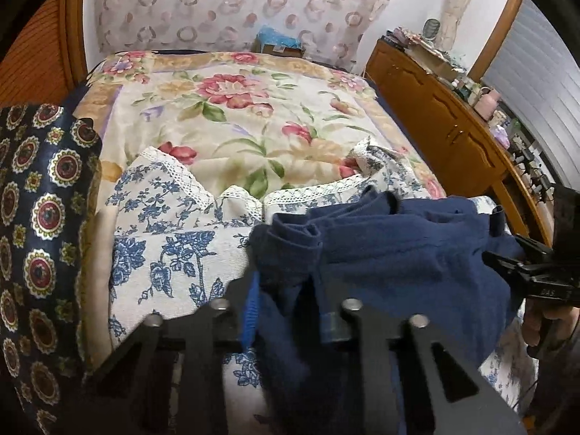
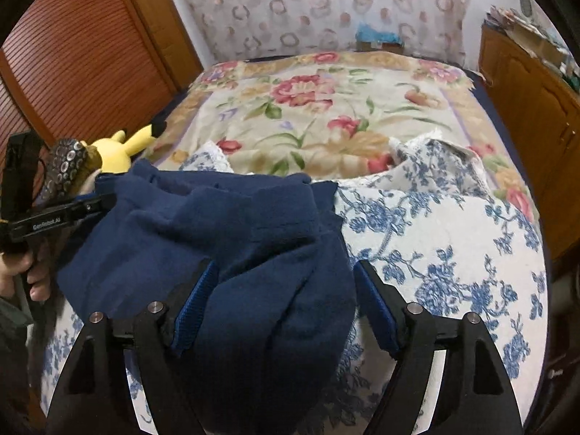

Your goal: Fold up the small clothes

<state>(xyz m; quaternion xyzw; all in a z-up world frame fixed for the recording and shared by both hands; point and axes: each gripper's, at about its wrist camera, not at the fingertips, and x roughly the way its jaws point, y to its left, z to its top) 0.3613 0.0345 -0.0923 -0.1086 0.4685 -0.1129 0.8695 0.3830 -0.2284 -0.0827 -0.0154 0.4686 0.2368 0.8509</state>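
Observation:
A navy blue garment (image 1: 398,246) lies bunched on a white cloth with blue flowers and a lace edge (image 1: 174,253), spread over the bed. My left gripper (image 1: 290,297) is shut on the garment's left part, with navy cloth pinched between its pads. In the right wrist view the left gripper (image 2: 90,203) holds the garment's (image 2: 235,224) far left edge. My right gripper (image 2: 286,268) stands open and wide around a hanging fold of the garment. Its left pad (image 2: 195,304) touches the fold and its right pad (image 2: 377,311) stands apart from it. The right gripper (image 1: 507,264) also shows at the garment's right edge.
A floral bedspread (image 1: 235,108) covers the bed beyond the white cloth (image 2: 435,253). A yellow plush toy (image 2: 116,148) lies at the left. Dark medallion-patterned fabric (image 1: 40,217) fills the left edge. A cluttered wooden dresser (image 1: 453,116) runs along the right, and a slatted wooden door (image 2: 72,65) stands at the left.

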